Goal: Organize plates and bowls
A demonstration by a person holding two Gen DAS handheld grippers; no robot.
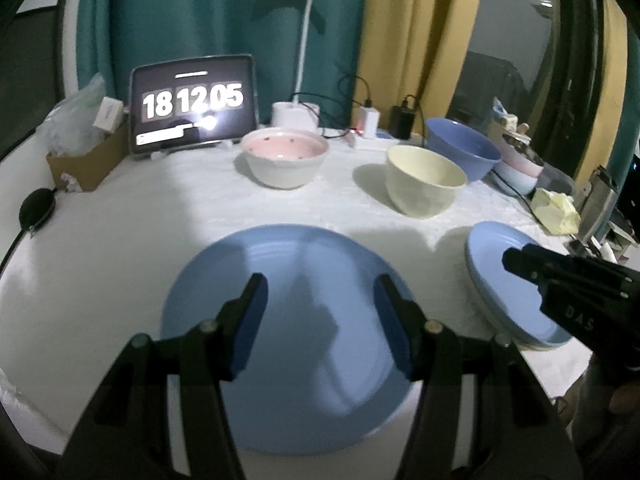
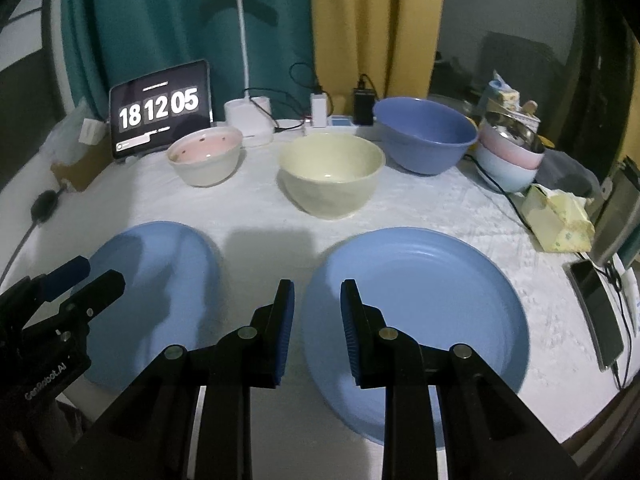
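right gripper [image 2: 317,328], jaws parted and empty, above the left rim of a blue plate [image 2: 432,320] on the white bench [image 2: 260,216]. a second blue plate [image 2: 160,280] lies left, under the left gripper [image 2: 86,276]. behind: pink bowl [image 2: 206,156], cream bowl [image 2: 332,174], blue bowl [image 2: 426,134], clock tablet [image 2: 160,110].

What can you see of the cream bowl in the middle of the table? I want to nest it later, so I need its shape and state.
The cream bowl is deep and round, with a smooth, glossy, ceramic-looking surface, a plain rim and a narrow foot. It stands upright and looks empty on the white tablecloth, which is all that touches it. It sits between the pink-lined bowl and the big blue bowl, apart from both, behind the two blue plates.
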